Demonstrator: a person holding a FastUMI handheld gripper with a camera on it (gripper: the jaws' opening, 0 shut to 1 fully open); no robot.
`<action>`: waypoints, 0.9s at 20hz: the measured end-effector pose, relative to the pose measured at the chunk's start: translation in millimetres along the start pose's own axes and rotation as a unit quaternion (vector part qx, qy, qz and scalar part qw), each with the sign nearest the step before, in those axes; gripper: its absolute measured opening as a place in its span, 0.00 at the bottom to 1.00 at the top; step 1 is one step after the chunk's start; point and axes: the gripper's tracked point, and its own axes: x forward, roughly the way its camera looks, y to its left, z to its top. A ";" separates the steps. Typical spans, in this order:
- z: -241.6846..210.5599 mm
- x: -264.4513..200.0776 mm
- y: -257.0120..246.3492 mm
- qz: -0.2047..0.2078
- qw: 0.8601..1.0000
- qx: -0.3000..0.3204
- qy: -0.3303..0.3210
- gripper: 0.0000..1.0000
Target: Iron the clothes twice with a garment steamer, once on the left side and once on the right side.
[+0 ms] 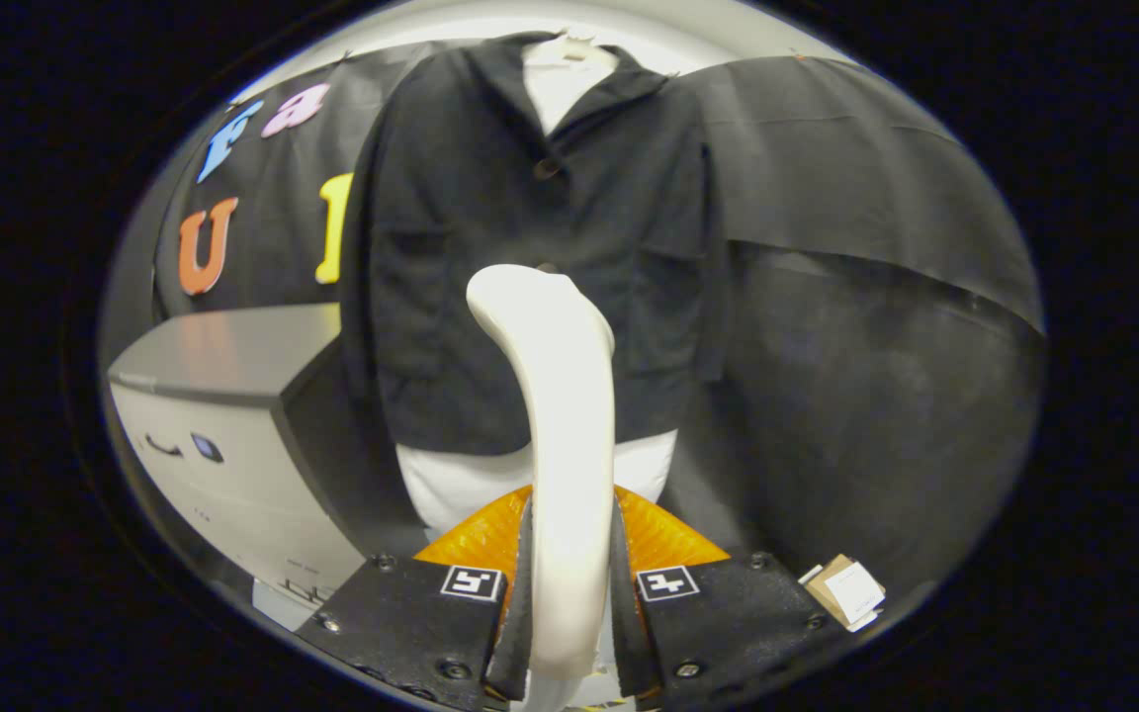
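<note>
The claw (569,583) is clamped on the white garment steamer (560,435), both fingers pressing its handle, which rises between them and curves forward. Beyond the steamer's head hangs the black shirt (530,247) over a white undershirt (451,485), the steamer hiding the shirt's middle. Beside the shirt stands a grey cabinet (223,396). Below the shirt, past the claw, lies a small cardboard tag (846,590).
</note>
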 end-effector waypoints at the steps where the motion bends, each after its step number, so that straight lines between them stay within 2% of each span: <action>1: 13.4 -8.4 -11.8 -0.011 1.000 0.012 -0.015 0.36; 3: 43.3 -20.9 -34.0 -0.026 0.999 0.021 -0.043 0.37; 6: 101.0 -22.3 -54.2 -0.027 0.995 0.038 -0.091 0.37; 10: 186.7 -16.5 -82.9 -0.031 0.981 0.072 -0.177 0.36; 14: 268.6 4.3 -100.2 -0.004 0.968 0.090 -0.234 0.36; 18: 324.3 13.5 -104.8 0.019 0.956 0.087 -0.279 0.36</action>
